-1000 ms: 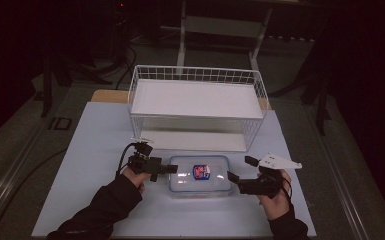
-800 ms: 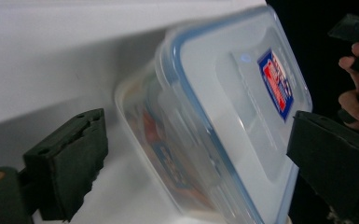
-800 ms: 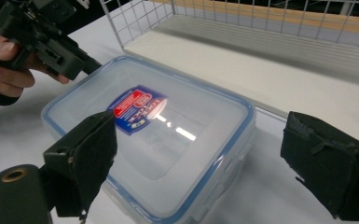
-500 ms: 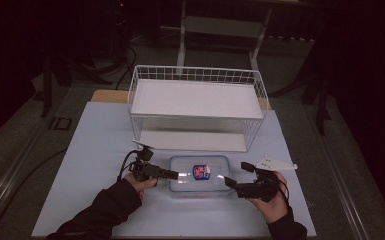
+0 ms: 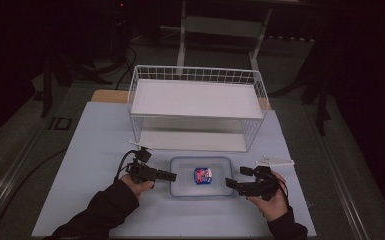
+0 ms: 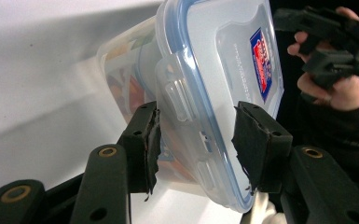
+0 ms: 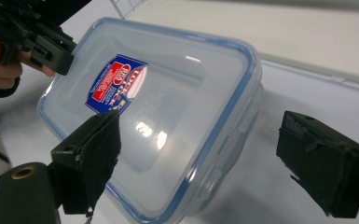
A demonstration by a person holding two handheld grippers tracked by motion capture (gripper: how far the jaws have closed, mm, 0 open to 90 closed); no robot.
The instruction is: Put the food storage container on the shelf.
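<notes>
while box (image 5: 202, 176) sits on surface (image 5: 95, 145) before wire rack (image 5: 197, 107), left gripper (image 6: 196, 142) jaws spread astride end clasp; right gripper (image 7: 205, 158) jaws spread astride opposite end. best close both evenly, keep lid level.

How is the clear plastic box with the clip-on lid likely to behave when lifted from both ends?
The box looks rigid, so it should hold its shape. Its glossy lid may be slippery. Flat and low, it seems unlikely to roll or tip.
</notes>
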